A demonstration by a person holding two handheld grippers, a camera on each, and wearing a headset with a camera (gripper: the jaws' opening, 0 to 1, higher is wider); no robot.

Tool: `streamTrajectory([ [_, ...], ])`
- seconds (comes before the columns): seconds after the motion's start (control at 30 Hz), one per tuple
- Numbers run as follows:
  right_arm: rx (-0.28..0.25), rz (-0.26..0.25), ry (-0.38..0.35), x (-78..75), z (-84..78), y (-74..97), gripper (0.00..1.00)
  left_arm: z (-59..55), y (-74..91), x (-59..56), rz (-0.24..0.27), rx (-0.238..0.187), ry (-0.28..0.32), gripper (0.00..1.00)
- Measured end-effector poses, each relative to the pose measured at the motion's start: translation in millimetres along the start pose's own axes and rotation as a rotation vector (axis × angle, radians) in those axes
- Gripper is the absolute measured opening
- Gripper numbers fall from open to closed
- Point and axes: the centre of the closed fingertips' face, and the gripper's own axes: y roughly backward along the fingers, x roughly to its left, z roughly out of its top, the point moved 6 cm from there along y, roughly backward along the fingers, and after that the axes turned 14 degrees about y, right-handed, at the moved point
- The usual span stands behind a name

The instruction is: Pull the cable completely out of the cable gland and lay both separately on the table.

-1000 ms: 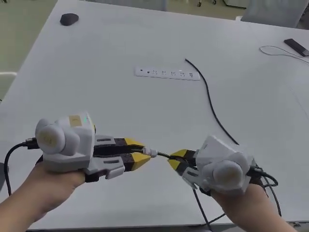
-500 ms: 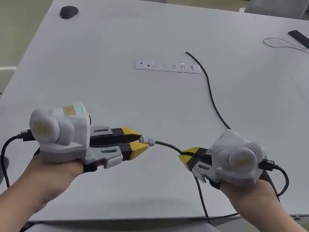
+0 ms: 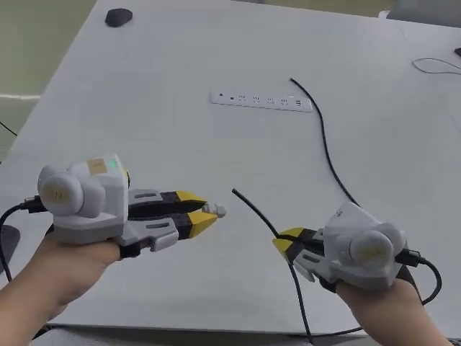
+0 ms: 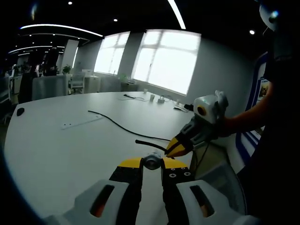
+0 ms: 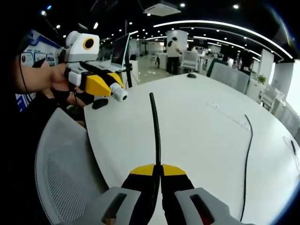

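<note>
Since half a second earlier, the cable had slipped out of the cable gland, its free end hanging apart above the table. In the left gripper view, the left gripper clenched the cable gland. In the right gripper view, the right gripper grasped the cable.

White cable gland sits clear of the thin black cable.

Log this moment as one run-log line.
left gripper: shut on gland | right gripper: shut on cable | cable: free of gland | both: not yet on table
</note>
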Motion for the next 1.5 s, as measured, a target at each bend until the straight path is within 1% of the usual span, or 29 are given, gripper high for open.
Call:
streamTrajectory([
  [0.17, 0.005, 0.011, 0.002, -5.8, 0.7, -1.2, 0.00, 0.4, -3.0, 0.2, 0.002, -0.003, -0.003, 0.15],
  [0.23, -0.004, 0.002, -0.021, -10.2, 2.8, -0.8, 0.00, 0.9, -3.9, 1.9, 0.005, -0.008, 0.001, 0.15],
  [0.37, -0.017, -0.014, -0.064, -20.2, 7.8, -2.9, 0.00, -1.0, -4.9, 5.2, 0.005, 0.005, -0.012, 0.15],
  [0.47, -0.014, -0.017, -0.082, -25.2, 12.0, -6.3, 0.00, -2.1, -4.3, 9.7, 0.006, 0.010, -0.027, 0.15],
  [0.6, -0.007, -0.024, -0.094, -31.0, 17.2, -12.6, 0.00, -4.1, -2.4, 14.7, 0.009, 0.009, -0.027, 0.15],
  [0.67, 0.009, -0.024, -0.091, -32.6, 19.5, -17.9, 0.00, -6.1, -1.1, 16.6, 0.011, 0.012, -0.029, 0.15],
  [0.7, 0.020, -0.025, -0.077, -33.8, 21.1, -20.6, 0.00, -7.8, -0.2, 17.9, 0.011, 0.013, -0.028, 0.15],
  [0.77, 0.023, -0.024, -0.071, -35.6, 24.2, -24.6, 0.00, -11.7, 0.9, 20.2, 0.010, 0.019, -0.026, 0.15],
  [0.83, 0.030, -0.023, -0.084, -38.0, 26.5, -29.1, 0.00, -16.3, 2.7, 23.6, 0.012, 0.029, -0.031, 0.15],
  [1.03, 0.050, -0.022, -0.109, -43.9, 30.9, -41.4, 0.00, -25.6, 8.3, 30.3, 0.007, 0.035, -0.032, 0.15],
  [1.13, 0.057, -0.018, -0.115, -45.3, 35.6, -47.3, 0.00, -31.4, 11.0, 36.2, 0.005, 0.041, -0.035, 0.15],
  [1.23, 0.068, -0.015, -0.103, -46.9, 41.2, -54.4, 0.00, -35.2, 13.1, 39.1, -0.001, 0.044, -0.036, 0.15],
  [1.5, 0.096, -0.007, -0.070, -52.4, 57.2, -79.2, 0.00, -53.6, 17.6, 48.9, -0.015, 0.071, -0.029, 0.15],
])
